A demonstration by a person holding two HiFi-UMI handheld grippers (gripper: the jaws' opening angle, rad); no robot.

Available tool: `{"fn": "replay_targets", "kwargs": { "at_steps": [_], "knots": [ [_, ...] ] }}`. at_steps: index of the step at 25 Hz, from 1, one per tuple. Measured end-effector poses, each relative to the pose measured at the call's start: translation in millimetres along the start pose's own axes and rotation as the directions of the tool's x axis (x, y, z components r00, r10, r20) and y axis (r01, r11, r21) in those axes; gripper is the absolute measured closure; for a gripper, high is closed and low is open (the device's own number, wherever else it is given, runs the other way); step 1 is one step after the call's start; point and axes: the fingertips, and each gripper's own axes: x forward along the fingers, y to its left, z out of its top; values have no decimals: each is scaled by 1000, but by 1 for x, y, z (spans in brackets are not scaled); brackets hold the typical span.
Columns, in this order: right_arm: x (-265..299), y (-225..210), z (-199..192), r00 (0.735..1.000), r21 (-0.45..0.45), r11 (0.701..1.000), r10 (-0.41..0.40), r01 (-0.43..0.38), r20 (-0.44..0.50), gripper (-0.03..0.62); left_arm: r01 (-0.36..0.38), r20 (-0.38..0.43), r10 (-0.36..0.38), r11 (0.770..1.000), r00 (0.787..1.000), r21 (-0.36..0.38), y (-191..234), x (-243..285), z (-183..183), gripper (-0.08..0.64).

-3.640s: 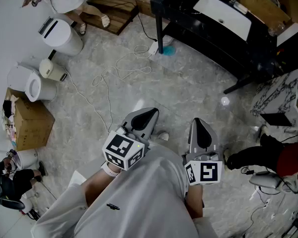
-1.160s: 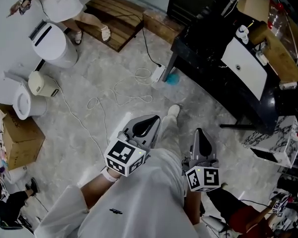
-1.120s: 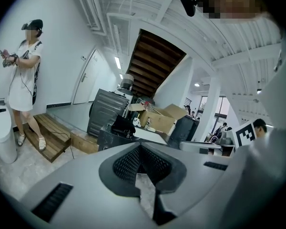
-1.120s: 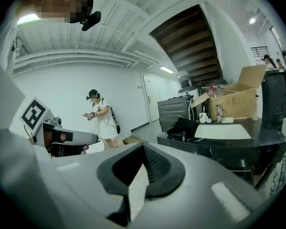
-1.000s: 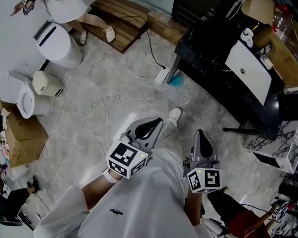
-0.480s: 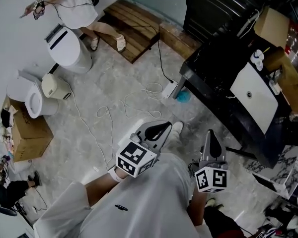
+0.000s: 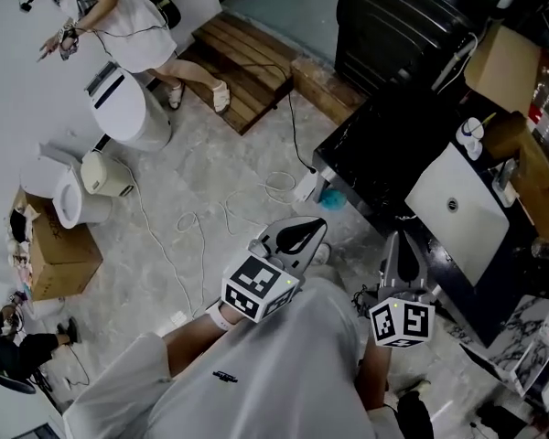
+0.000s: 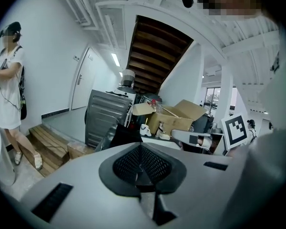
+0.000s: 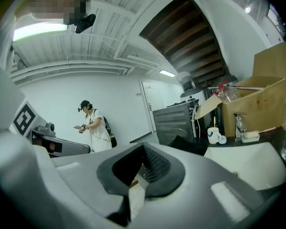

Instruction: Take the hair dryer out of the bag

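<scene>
No hair dryer shows in any view. A dark, soft-looking bundle (image 7: 384,126) lies on the black table (image 7: 348,176); in the left gripper view the bundle (image 8: 126,135) appears beyond the jaws, and I cannot tell whether it is the bag. My left gripper (image 7: 304,234) is held in front of my chest, shut and empty, short of the table's edge. My right gripper (image 7: 401,250) is beside it, also shut and empty, just before the white basin (image 7: 462,210). Both gripper views show the jaws together, the left gripper (image 8: 142,168) and the right gripper (image 9: 140,168).
A grey ribbed case (image 7: 403,21) and an open cardboard box (image 7: 508,58) stand behind the table. White cables (image 7: 256,199) and a power strip (image 7: 305,186) lie on the marble floor. A person in white (image 7: 119,16), white bins (image 7: 128,108) and a wooden pallet (image 7: 247,58) are at the left.
I have walked toward the black table, which now lies much closer under both grippers. Both grippers travelled with me and stayed shut.
</scene>
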Motion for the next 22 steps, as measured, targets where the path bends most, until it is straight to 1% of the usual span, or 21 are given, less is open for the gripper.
{"fn": "replay_targets", "kwargs": {
  "at_steps": [2,5,7,9,12,14,17,19,22],
  "knots": [
    [14,-21,2,1000,5,1000,14,-14,-6,580,-9,0,9,1000,1000,6,0,20,8,552],
    [30,-57,-1,1000,48,999,10,-9,-21,581,-43,-16,43,999,999,2,6,43,13,552],
    [39,-77,3,1000,79,997,2,-1,-15,581,-57,-33,57,998,998,-3,7,56,15,552],
    [44,-89,9,1000,97,995,-2,1,3,581,-57,-50,57,998,997,12,5,65,17,552],
    [52,-95,5,1000,124,992,0,-1,7,581,-51,-65,54,998,996,42,4,78,19,552],
    [57,-93,-5,1000,147,989,7,-5,-9,581,-50,-69,53,998,996,45,7,86,19,552],
    [57,-80,-13,999,158,987,34,-29,-30,581,-51,-78,54,998,995,39,12,92,15,552],
    [56,-75,-15,998,160,986,43,-37,-36,581,-39,-95,43,998,995,42,13,97,12,552],
    [54,-76,-17,999,169,985,33,-26,-37,581,-15,-108,22,998,994,67,12,104,13,552]
  ]
}}
